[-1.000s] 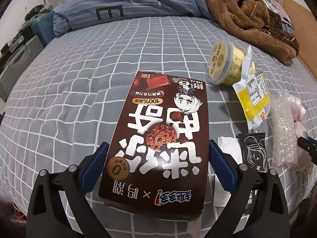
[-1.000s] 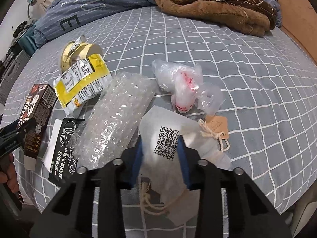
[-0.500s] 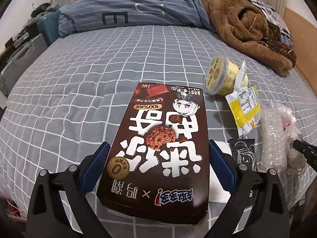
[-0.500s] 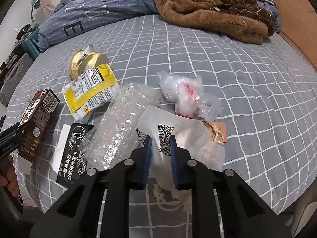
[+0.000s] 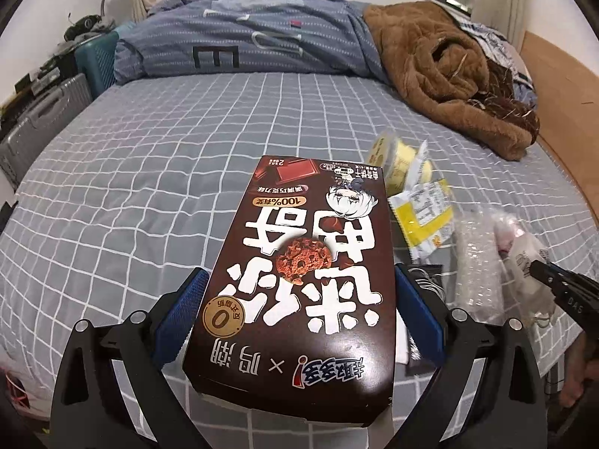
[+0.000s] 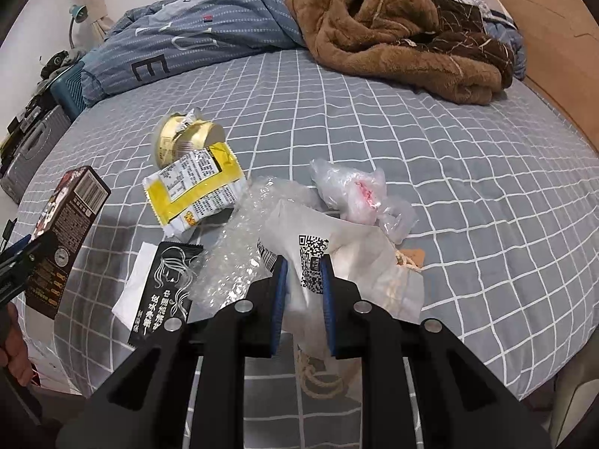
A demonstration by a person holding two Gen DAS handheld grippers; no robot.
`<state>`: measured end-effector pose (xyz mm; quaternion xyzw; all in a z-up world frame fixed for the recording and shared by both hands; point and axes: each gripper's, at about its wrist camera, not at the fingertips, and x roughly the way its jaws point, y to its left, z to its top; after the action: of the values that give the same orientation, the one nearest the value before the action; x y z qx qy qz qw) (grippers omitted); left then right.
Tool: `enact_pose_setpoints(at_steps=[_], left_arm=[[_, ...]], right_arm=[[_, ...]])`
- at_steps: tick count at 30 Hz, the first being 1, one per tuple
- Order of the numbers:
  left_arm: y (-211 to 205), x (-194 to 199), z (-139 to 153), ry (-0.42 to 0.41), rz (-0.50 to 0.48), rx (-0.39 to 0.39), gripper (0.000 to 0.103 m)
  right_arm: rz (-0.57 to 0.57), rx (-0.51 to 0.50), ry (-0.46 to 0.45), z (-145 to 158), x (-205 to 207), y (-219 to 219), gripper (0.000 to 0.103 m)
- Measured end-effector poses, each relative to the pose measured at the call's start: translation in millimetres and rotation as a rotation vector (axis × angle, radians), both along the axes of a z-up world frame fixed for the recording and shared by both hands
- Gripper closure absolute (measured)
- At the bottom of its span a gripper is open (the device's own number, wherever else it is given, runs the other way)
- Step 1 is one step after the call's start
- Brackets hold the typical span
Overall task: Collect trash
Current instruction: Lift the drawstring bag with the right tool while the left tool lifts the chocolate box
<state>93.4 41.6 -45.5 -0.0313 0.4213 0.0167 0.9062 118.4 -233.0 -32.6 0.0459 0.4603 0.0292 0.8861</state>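
My left gripper (image 5: 295, 288) is shut on a brown cookie box (image 5: 310, 254) and holds it above the grey checked bed; the box also shows in the right wrist view (image 6: 63, 232). My right gripper (image 6: 305, 273) is shut on a white pouch with a QR code (image 6: 337, 258) and lifts it off the bed. Trash lies on the bed: bubble wrap (image 6: 239, 258), a yellow wrapper (image 6: 194, 187), a yellow cup (image 6: 179, 138), a black sachet (image 6: 161, 292), a clear plastic bag (image 6: 355, 194).
A brown fleece blanket (image 6: 393, 30) and a blue-grey duvet (image 6: 194, 41) lie at the far side of the bed. A wooden headboard (image 6: 561, 48) stands on the right. Suitcases (image 5: 41, 119) stand left of the bed.
My right gripper closed on the white pouch and lifted it. My left gripper rose with the cookie box, so more of the room shows.
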Motion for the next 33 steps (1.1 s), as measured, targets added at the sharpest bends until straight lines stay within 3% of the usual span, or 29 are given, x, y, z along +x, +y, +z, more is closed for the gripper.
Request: enact_pose_setpoints(at_steps=[24,33], left_arm=[[-20,-66,38,-0.06,0.005,-0.033,0.009],[-25,-102,39,-0.053,0.009,-0.045,0.009]], right_arm=[[0.033,-0.001,-0.096,44,-62,7,0.086],[0.064,-0.003,-0.119,57,-93,18,0.086]])
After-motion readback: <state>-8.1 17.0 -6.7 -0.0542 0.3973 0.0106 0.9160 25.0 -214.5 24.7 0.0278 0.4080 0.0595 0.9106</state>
